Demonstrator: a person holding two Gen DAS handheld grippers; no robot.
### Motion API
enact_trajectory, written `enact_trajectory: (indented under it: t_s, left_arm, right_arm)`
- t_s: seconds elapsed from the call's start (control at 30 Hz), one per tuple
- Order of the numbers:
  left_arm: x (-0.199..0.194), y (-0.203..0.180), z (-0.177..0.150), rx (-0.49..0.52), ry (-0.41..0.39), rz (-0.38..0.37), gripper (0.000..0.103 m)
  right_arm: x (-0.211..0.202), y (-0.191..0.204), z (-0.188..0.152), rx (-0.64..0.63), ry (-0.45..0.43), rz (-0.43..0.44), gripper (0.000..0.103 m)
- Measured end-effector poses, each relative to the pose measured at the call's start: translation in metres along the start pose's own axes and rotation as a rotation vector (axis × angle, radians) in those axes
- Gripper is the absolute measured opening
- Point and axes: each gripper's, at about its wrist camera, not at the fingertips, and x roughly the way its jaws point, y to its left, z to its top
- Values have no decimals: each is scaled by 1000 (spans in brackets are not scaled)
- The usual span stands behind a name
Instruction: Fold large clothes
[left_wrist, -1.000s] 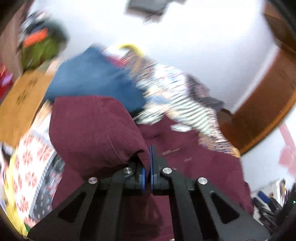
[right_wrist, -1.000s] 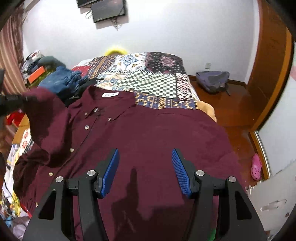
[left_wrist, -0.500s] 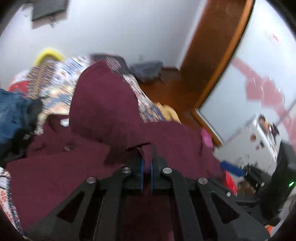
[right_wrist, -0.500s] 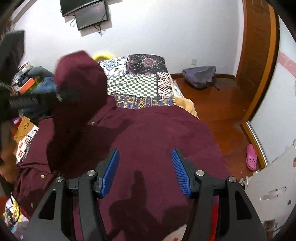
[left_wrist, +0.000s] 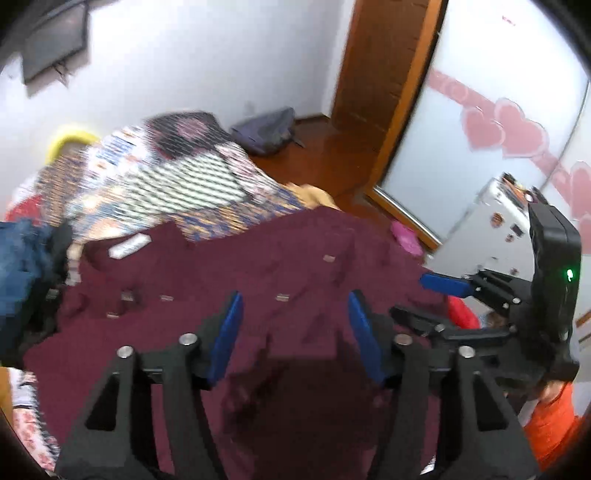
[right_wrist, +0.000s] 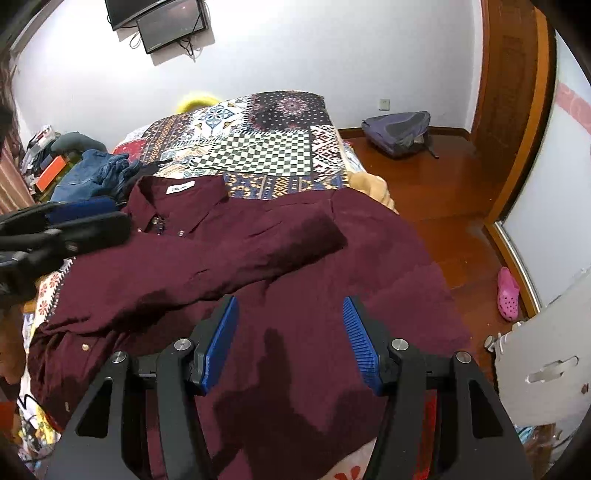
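Both grippers, left gripper (left_wrist: 293, 334) and right gripper (right_wrist: 290, 341), hover with fingers spread over the soft, light maroon shirt (right_wrist: 332, 258), best pinched at a hem or sleeve cuff (right_wrist: 325, 230).

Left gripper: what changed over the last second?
The left gripper carried the sleeve across the shirt and let go; its fingers are now open and the sleeve lies folded over the chest. The right gripper stayed open above the shirt's lower part.
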Motion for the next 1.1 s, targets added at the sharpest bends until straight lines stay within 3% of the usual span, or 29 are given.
enact_trajectory:
  t_s: [0.17, 0.33, 0.5, 0.57, 0.77, 0.9, 1.0, 1.1]
  left_arm:
    - [-15, 64, -26, -59, -3, 132, 69]
    - [-3, 135, -75, -180, 112, 240, 69]
    - [9, 179, -121, -234, 198, 295, 69]
    - [11, 184, -133, -253, 214, 309, 69]
    - [18, 181, -161, -279, 257, 248, 69]
    - [15, 169, -168, -268, 244, 255, 69]
    - [10, 163, -170, -279, 238, 255, 69]
    - [7, 157, -174, -275, 231, 266, 69]
  right_arm:
    - [9, 14, 19, -1, 22, 51, 55]
    - [39, 37, 44, -37, 114, 88, 57]
    - [81, 64, 61, -115, 232, 78, 57]
    - [102, 72, 62, -146, 292, 49, 57]
    - [130, 65, 50, -264, 392, -104, 56]
    - [115, 42, 39, -217, 401, -60, 56]
    - [99, 33, 31, -218, 354, -114, 59]
    - [86, 17, 25, -152, 342, -69, 60]
